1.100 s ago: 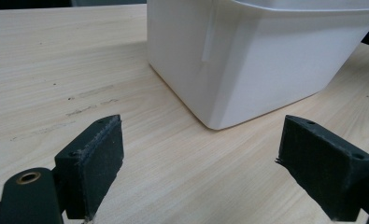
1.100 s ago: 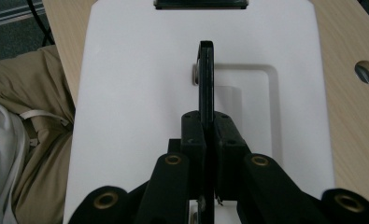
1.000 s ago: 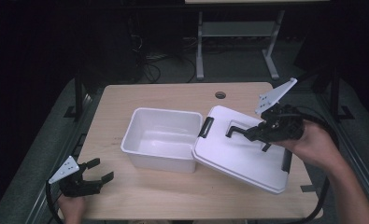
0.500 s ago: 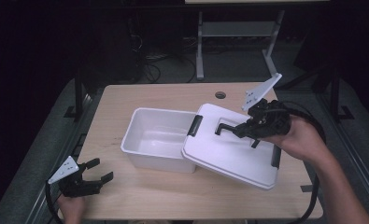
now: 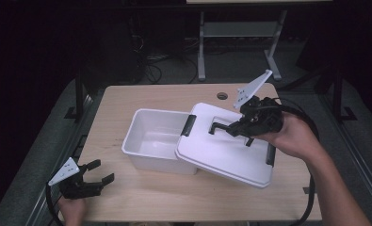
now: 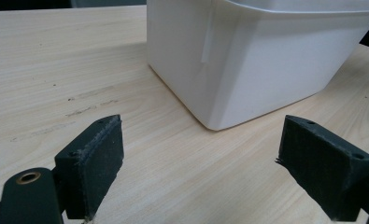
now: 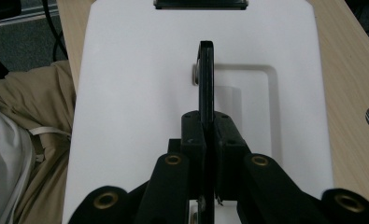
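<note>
Two grippers are mine here: from the high view, the right gripper (image 5: 220, 128) is clenched on the lid's handle (image 5: 217, 126), holding the lid (image 5: 226, 149) tilted with its left edge overlapping the white bin (image 5: 151, 136), whose opening lies to the lid's left. In the left gripper view, my left gripper (image 6: 201, 163) is released, jaws apart, with the bin's corner just ahead. The right gripper view shows my jaws pinching the handle edge-on, the lid's long axis running away from me.
</note>
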Demonstrator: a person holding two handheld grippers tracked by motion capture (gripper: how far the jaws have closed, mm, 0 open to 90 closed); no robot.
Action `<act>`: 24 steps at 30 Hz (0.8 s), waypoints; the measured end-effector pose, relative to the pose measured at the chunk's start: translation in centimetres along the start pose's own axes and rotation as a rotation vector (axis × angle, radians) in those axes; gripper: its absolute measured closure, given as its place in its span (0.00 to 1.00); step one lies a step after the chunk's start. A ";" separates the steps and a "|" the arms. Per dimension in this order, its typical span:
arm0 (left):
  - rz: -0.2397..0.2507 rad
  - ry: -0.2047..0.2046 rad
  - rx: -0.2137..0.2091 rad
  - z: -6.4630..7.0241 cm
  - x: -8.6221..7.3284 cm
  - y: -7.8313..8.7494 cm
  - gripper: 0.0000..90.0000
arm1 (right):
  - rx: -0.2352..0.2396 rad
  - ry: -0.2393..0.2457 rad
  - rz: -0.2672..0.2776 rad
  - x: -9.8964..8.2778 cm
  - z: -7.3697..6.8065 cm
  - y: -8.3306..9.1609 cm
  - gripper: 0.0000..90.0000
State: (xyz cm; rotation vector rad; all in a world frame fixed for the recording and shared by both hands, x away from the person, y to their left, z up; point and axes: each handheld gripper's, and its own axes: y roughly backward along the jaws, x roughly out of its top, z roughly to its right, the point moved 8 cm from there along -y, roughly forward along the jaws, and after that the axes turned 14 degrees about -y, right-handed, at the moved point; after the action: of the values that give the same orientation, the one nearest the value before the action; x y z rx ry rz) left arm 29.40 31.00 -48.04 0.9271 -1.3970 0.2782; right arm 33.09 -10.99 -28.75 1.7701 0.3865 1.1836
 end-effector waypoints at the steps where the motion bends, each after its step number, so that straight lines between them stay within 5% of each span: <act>1: 0.000 -0.001 -0.001 0.0 0.0 0.0 0.15 | 0.002 0.002 -0.001 0.2 -0.1 -0.1 0.94; 24: 0.012 0.011 0.004 -0.3 -0.2 0.4 0.15 | 0.047 0.059 -0.007 4.2 -1.5 -2.8 0.94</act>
State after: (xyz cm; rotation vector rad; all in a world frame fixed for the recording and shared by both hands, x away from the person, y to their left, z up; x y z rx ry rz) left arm 29.26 31.55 -48.03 0.9198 -1.3928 0.2948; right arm 34.51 -5.94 -28.68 1.7760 0.4580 1.2331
